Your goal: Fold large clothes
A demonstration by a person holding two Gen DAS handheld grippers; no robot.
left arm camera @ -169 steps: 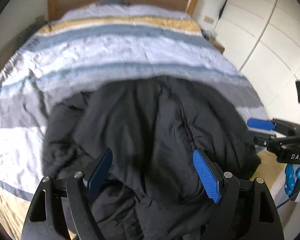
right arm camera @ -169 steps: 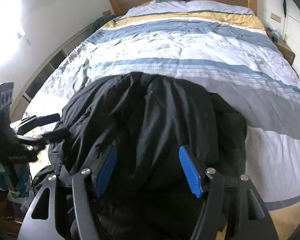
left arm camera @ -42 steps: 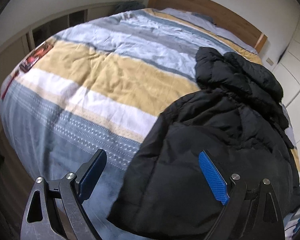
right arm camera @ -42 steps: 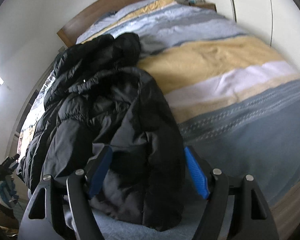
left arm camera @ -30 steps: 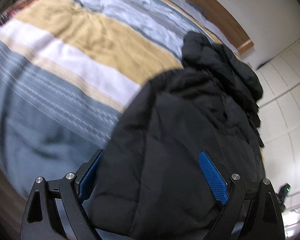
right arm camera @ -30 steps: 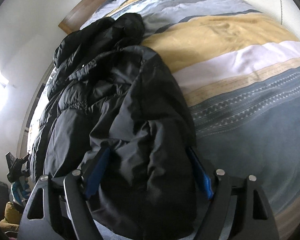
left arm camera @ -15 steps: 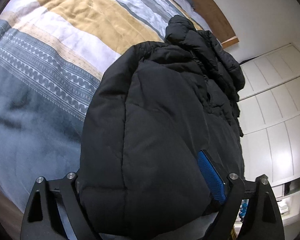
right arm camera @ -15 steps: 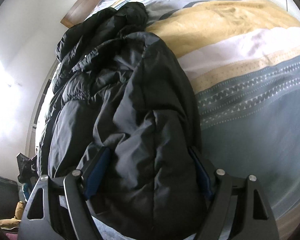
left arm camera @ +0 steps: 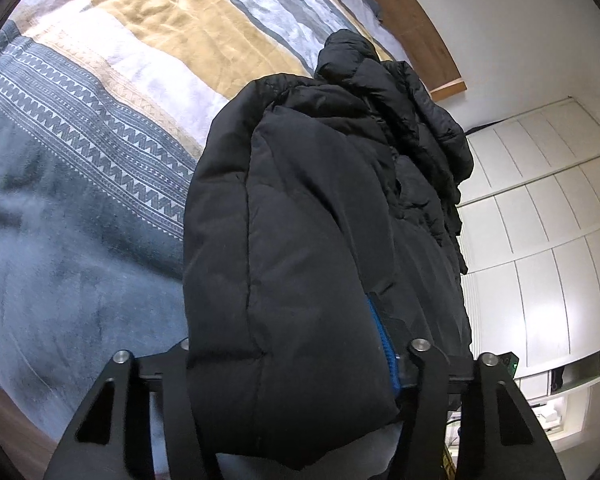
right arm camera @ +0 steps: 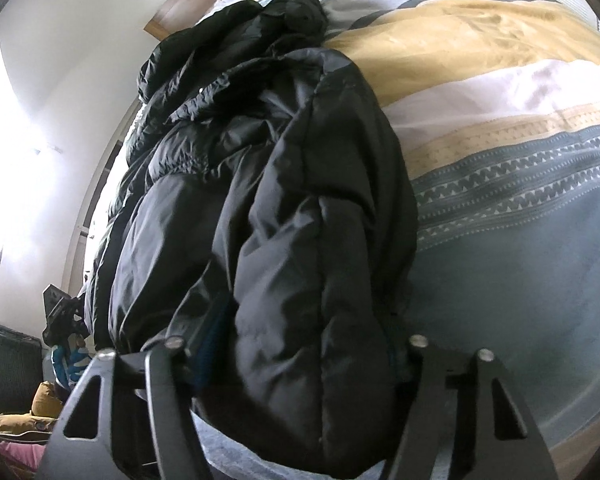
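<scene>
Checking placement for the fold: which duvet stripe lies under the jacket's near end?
The plain blue-grey band at the bed's foot, beneath the end of the black jacket. The zigzag stripe, white stripe and yellow stripe lie farther up.

Black two-finger tongs with blue pads, one per hand.

The left tongs (left arm camera: 288, 364) are matte black, built of flat plates with triangular cut-outs and round silver screws along the top edge; a ribbed blue pad (left arm camera: 384, 344) shows on the finger at 3 o'clock. The right tongs (right arm camera: 296, 352) have the same black frame, cut-outs and silver screws, with a dark blue pad (right arm camera: 210, 344) at 9 o'clock. No skin or sleeve shows clearly.
</scene>
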